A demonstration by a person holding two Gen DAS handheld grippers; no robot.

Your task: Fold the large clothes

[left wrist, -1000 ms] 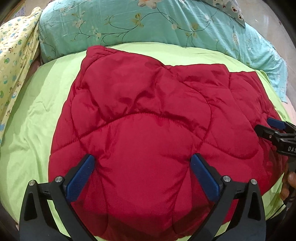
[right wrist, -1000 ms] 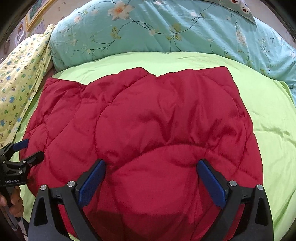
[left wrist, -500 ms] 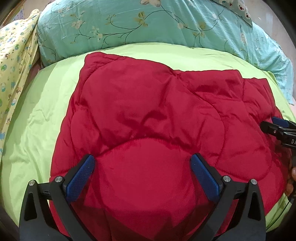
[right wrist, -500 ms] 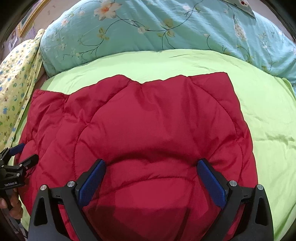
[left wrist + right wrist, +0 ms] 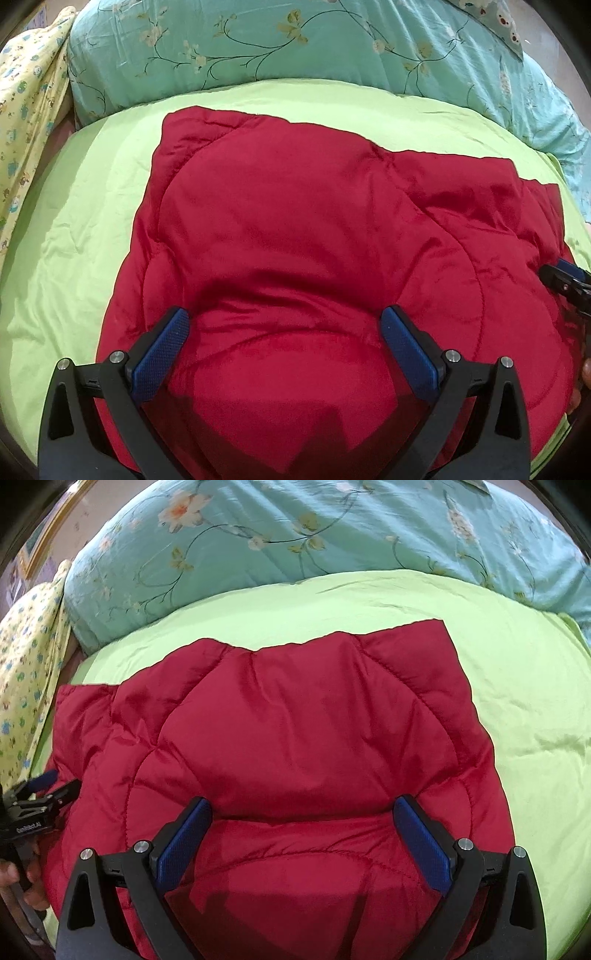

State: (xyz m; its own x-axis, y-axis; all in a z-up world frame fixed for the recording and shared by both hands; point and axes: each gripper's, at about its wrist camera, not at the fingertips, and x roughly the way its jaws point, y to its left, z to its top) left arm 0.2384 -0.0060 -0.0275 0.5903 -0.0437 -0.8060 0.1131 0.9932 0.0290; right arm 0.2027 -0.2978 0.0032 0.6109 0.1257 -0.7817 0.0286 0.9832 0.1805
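Red quilted jacket (image 5: 314,240) lies spread flat on the lime green sheet (image 5: 74,229) of the bed, filling most of the middle in both views, puffy with curved stitch lines, far edge uneven; a lower layer sticks out as a flat flap at its far right corner in left wrist view, same flap at far left (image 5: 77,701) in right wrist view. Left claw (image 5: 284,332) wide open, blue pads (image 5: 162,350) well apart, hovering over the near part of the jacket with red fabric bulging up between the fingers; not closed on anything, can't tell if pads touch the cloth. Right claw (image 5: 303,819) also wide open, pads (image 5: 421,849) spread, same pose over the near edge of jacket, nothing gripped. Each claw shows in the other's view: right claw tip at the right edge of left view at the jacket's side, left claw at the left edge of right view beside the jacket's left side, with fingers of the hand (image 5: 22,882) holding it partly visible. Teal floral duvet (image 5: 295,539) bunched along the far side of the bed, just beyond the sheet, apart from jacket. Yellow printed cloth (image 5: 26,92) at far left, off the sheet's edge
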